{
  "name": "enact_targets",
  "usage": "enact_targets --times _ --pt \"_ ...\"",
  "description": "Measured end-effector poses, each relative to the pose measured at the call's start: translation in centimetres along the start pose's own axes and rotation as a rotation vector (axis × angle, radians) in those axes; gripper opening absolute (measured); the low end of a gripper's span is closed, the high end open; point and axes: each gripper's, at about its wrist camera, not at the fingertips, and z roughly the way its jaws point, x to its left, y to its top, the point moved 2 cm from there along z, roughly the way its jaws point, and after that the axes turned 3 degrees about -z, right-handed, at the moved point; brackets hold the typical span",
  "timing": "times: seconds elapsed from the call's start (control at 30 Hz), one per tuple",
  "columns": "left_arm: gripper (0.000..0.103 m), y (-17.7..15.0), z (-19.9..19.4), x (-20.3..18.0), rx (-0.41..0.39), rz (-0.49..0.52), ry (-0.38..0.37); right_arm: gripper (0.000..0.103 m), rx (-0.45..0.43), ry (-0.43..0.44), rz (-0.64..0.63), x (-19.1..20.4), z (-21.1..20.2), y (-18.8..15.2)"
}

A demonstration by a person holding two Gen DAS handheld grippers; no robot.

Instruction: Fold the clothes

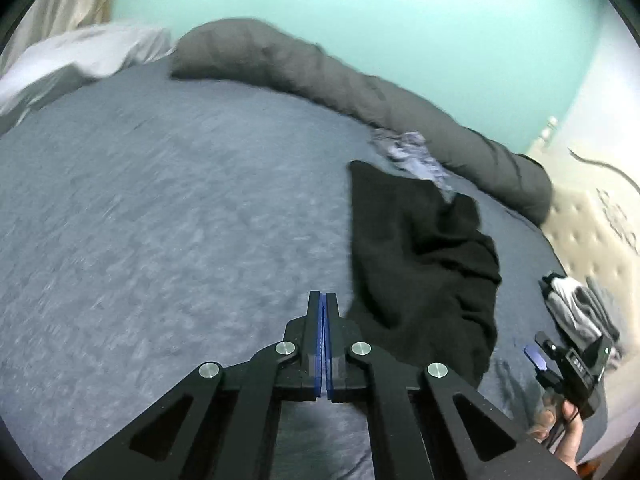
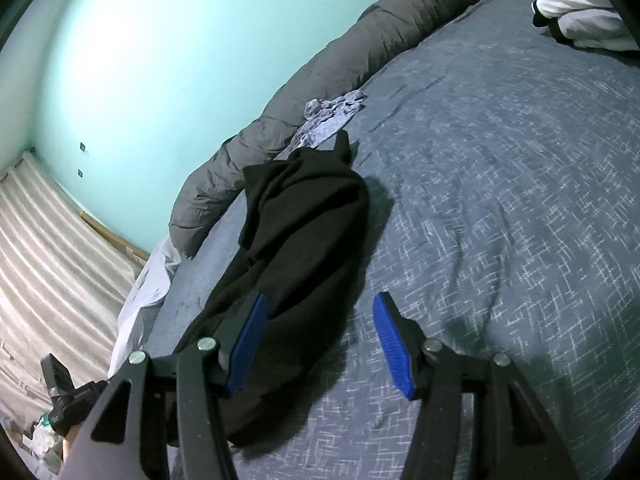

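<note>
A blue-grey bedspread (image 1: 168, 216) covers the bed and fills most of both views. Along its far edge, against the turquoise wall (image 1: 360, 12), lies a long dark grey rolled duvet (image 1: 360, 84). A pale pillow (image 1: 76, 60) sits at one far corner of the bed.

The black garment (image 2: 304, 240) lies bunched in a long heap on the bedspread, one end close to the rolled duvet. Just beyond that end, touching the duvet, is a small crumpled blue-and-white patterned cloth (image 1: 412, 156). A grey-and-white piece of clothing (image 1: 572, 304) lies near the bed's edge, well apart from the black garment.

The right gripper (image 2: 320, 336) has its blue pads spread apart; the near end of the black garment lies between them, beside the left pad, and the pads do not press on it.

The left gripper (image 1: 323, 308) has its blue pads pressed together with nothing between them. It points at bare bedspread, with the black garment just to the right of its tips.
</note>
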Motion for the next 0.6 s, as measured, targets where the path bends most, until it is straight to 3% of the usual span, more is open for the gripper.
enact_targets --times 0.27,0.33,0.4,0.6 --pt "0.004 -0.9 3.5 -3.6 0.120 0.097 -0.025 0.056 0.002 -0.001 0.011 -0.3 -0.1 0.0" --pt "0.019 -0.7 5.2 -5.0 0.142 0.121 -0.030 0.056 0.007 -0.005 0.018 -0.6 0.1 0.1" --pt "0.051 -0.3 6.8 -6.3 0.155 0.126 -0.047 0.056 0.013 -0.010 0.025 -1.0 0.2 0.2" --pt "0.054 2.0 12.0 -8.6 0.188 0.126 -0.068 0.056 0.010 -0.021 0.032 -2.0 0.3 0.8"
